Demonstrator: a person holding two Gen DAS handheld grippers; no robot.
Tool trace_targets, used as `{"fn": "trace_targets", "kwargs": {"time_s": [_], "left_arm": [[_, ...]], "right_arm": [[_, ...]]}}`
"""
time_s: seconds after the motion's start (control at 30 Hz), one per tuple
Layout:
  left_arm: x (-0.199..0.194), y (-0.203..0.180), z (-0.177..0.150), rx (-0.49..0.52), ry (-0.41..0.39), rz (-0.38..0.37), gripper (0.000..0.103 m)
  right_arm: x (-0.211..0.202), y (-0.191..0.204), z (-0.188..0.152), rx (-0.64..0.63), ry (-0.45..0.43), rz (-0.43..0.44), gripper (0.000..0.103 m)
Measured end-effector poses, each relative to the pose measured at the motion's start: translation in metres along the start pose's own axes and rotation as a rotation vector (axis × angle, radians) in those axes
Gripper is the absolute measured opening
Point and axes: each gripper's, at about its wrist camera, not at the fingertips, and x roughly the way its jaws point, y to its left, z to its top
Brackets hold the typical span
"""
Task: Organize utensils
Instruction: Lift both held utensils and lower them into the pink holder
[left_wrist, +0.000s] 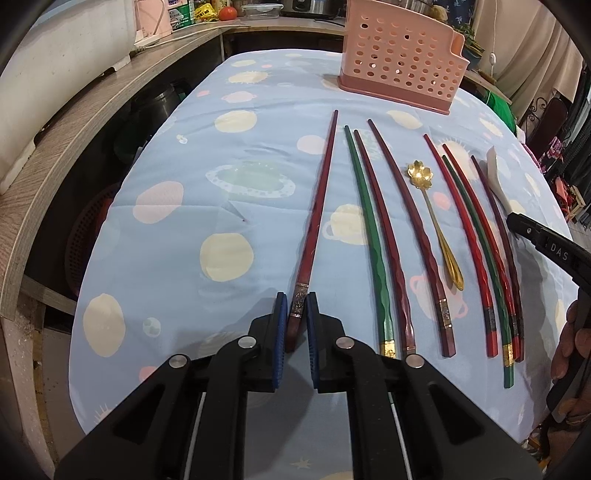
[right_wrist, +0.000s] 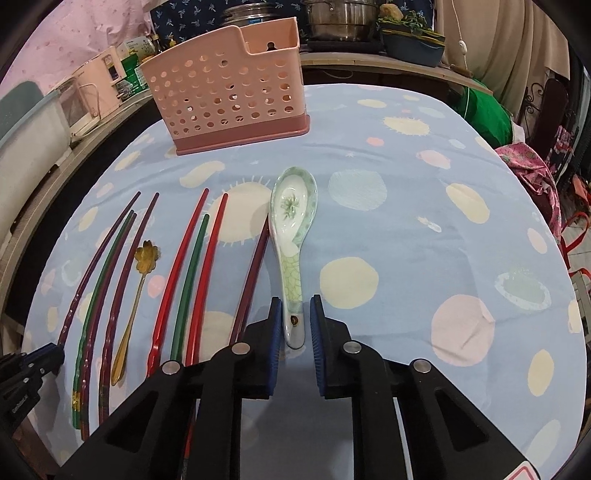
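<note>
On blue spotted tablecloth (left_wrist: 221, 177): both grippers lined up on utensil handles.
Left gripper (left_wrist: 296, 314) nearly closed, straddling dark red chopstick (left_wrist: 317, 221); right gripper (right_wrist: 295, 317) part-open around white-green ceramic spoon (right_wrist: 293, 236), neither lifted; pink perforated plastic holder (right_wrist: 229, 88) waits behind.

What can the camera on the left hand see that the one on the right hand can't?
Only the left view shows the left tongs straddling a dark red chopstick, and a tomato on the counter. Only the right view shows the whole ceramic spoon lying between the right tongs, and a steel pot. Both show the pink holder, the gold spoon and the row of chopsticks.
</note>
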Motion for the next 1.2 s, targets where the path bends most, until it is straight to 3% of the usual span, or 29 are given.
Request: {"fn": "trace_targets", "kwargs": {"time_s": [0.17,0.57,0.97,1.2], "left_arm": [[-0.003,0.001,0.002,-0.006,0.0,-0.015,0.009],[-0.055,0.001,0.027,-0.026,-0.127,-0.043,0.007],[-0.102,0.007,0.081,-0.05,-0.241,-0.064,0.007],[-0.134,-0.001,0.139,-0.018,-0.337,-0.06,0.007]], "right_arm": [[-0.01,-0.001,0.001,0.002,-0.013,0.02,0.01],[-0.07,-0.009,0.015,0.03,-0.124,0.05,0.007],[-0.107,-0.011,0.044,0.046,-0.2,0.098,0.007],[-0.117,-0.015,0.08,0.078,-0.238,0.152,0.007]]}}
